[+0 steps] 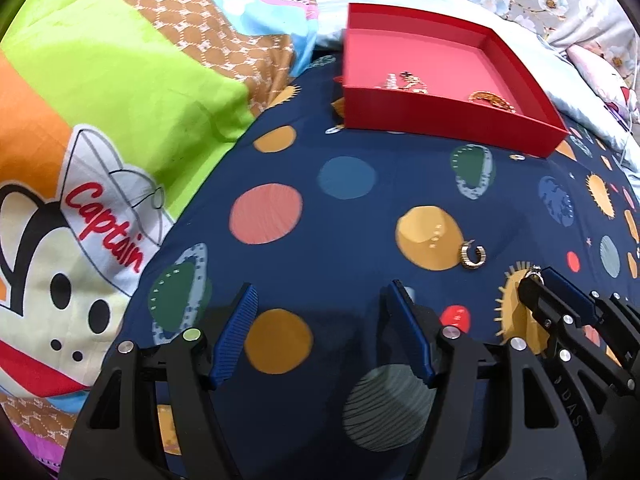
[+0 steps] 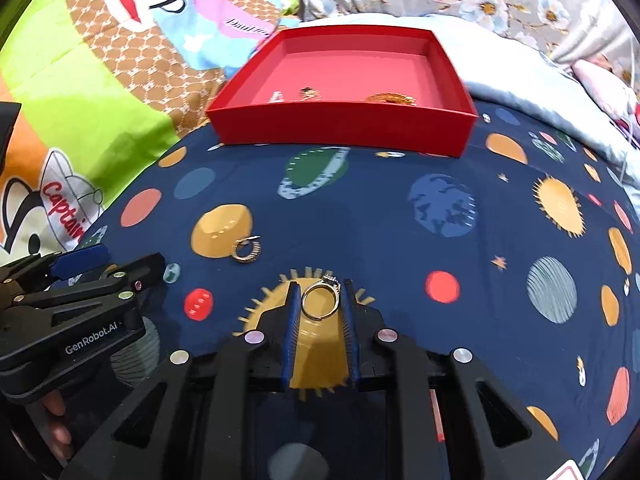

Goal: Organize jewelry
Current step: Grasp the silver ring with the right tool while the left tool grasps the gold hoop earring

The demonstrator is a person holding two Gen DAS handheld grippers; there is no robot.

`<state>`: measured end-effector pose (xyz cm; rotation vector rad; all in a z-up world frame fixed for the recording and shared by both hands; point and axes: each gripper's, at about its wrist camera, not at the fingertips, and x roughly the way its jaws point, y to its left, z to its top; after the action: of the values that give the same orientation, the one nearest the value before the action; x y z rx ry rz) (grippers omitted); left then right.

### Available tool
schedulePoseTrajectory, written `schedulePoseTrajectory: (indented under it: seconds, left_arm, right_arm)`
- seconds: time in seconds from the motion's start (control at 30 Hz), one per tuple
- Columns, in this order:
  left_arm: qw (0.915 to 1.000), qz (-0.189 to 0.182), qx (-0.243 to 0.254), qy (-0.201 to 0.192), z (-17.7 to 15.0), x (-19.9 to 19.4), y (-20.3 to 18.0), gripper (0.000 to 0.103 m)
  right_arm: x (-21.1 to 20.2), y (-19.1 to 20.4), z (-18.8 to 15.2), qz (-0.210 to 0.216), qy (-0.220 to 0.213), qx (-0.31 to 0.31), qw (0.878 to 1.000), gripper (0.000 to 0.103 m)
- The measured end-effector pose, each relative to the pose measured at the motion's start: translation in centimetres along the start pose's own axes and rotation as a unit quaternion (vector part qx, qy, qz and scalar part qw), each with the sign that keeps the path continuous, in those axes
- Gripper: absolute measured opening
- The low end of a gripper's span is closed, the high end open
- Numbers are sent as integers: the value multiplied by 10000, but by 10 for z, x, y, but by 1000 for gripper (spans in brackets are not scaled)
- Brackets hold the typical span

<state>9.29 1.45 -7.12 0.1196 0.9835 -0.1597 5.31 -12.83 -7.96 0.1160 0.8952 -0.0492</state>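
The right gripper [image 2: 320, 300] clamps a stone-set ring [image 2: 321, 301] between its pads, low over the planet-print bedspread [image 2: 380, 216]. The left gripper [image 1: 320, 320] stands apart, empty. A gold hoop earring [image 2: 246, 250] lies just ahead-left, unsorted; several pieces already sit in the red tray [image 2: 340, 128] beyond.

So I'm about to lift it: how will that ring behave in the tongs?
The ring is a thin, smooth metal band, so probably stiff and light. Held by its round edges in the right tongs, it may swivel or slip. Dropped, it could roll.
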Motion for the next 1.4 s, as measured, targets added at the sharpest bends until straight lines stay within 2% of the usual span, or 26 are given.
schedulePoseTrajectory:
  seconds: [0.3, 0.57, 0.7, 0.8, 0.9, 1.07, 1.23, 1.4]
  left_arm:
    - [9993, -331, 153, -36, 9, 1, -40, 65]
    - [9992, -308, 270, 1, 14, 14, -64, 64]
    - [9990, -291, 320, -109, 12, 14, -68, 62]
    - [9987, -299, 360, -198, 11, 13, -71, 56]
    - [9981, -334, 441, -275, 8, 10, -77, 44]
    - [9975, -482, 449, -258, 8, 7, -79, 16]
    - [9965, -796, 224, -107, 10, 6, -64, 16]
    - [9964, -840, 128, -63, 8, 4, -53, 16]
  right_arm:
    - [-9, -36, -4, -92, -38, 345, 9994, 18]
    - [-9, -53, -4, 76, -82, 608, 9981, 18]
    - [-9, -53, -4, 106, -88, 634, 9979, 19]
    - [-8, -54, -4, 135, -92, 665, 9977, 19]
    - [-8, -54, -4, 137, -93, 669, 9976, 19]
    - [-8, -55, -4, 149, -97, 685, 9975, 19]
    - [-8, -55, -4, 149, -96, 686, 9975, 19]
    - [-8, -55, -4, 160, -97, 699, 9974, 19]
